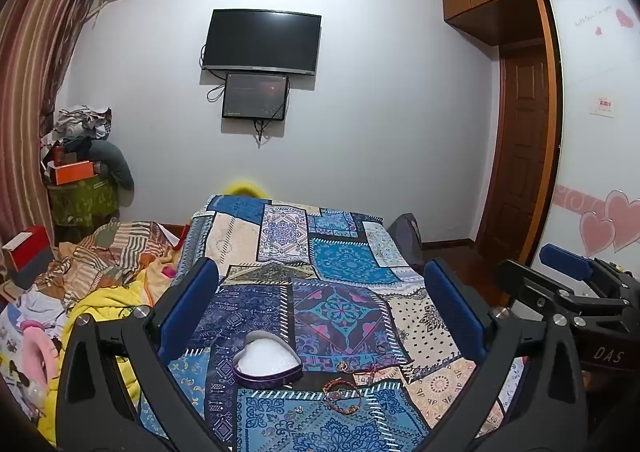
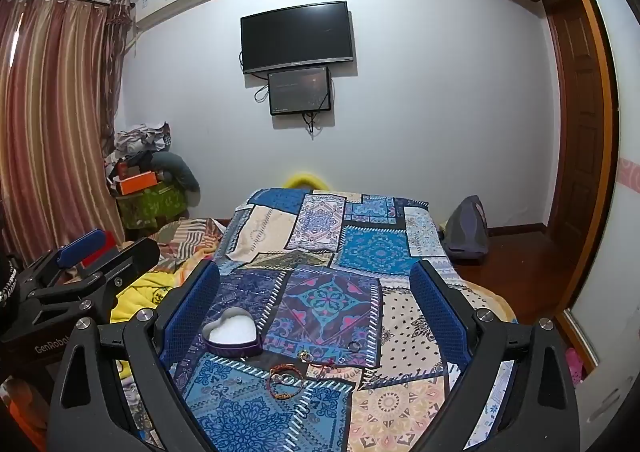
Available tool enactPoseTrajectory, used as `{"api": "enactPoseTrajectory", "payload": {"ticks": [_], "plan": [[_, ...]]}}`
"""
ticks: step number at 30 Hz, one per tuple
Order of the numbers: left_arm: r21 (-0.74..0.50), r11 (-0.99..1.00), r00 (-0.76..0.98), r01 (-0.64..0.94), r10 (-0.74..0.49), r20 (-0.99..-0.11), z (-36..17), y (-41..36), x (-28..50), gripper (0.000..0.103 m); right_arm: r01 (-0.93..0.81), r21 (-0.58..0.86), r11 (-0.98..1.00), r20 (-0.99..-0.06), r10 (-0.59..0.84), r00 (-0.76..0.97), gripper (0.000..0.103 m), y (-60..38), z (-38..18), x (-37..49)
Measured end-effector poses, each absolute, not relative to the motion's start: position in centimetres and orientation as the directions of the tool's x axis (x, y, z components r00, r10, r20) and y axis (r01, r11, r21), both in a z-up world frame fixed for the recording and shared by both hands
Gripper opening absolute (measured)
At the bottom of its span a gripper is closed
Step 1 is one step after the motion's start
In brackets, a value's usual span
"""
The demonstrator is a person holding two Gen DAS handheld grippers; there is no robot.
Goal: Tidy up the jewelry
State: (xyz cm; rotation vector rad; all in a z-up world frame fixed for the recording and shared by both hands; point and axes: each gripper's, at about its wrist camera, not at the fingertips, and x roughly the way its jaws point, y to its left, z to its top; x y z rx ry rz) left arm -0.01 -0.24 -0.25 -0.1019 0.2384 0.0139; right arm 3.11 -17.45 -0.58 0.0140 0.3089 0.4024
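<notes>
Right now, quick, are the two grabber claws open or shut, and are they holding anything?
Left gripper: open, holding nothing.
Right gripper: open, holding nothing.

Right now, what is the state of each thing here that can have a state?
Heart box: open, no lid, empty, white lining showing.
Bracelets: loose on the cloth, outside the box.
Ring: on the cloth, outside the box.
TV: screen dark.
Small screen: on, dim.
Left gripper: fingers open, empty.
Right gripper: fingers open, empty.
</notes>
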Motion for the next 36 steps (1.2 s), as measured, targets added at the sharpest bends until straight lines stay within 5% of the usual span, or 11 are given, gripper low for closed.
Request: {"api": "enactPoseTrajectory", "payload": {"ticks": [36], "plan": [[-0.109,0.994,0.968,-0.028,-0.001,-0.251,-0.68,0.62,0.61,0.103,-0.38,0.082,0.921,-0.307,0.386,0.87,0.095,-17.51,-0.87,3.66]]}}
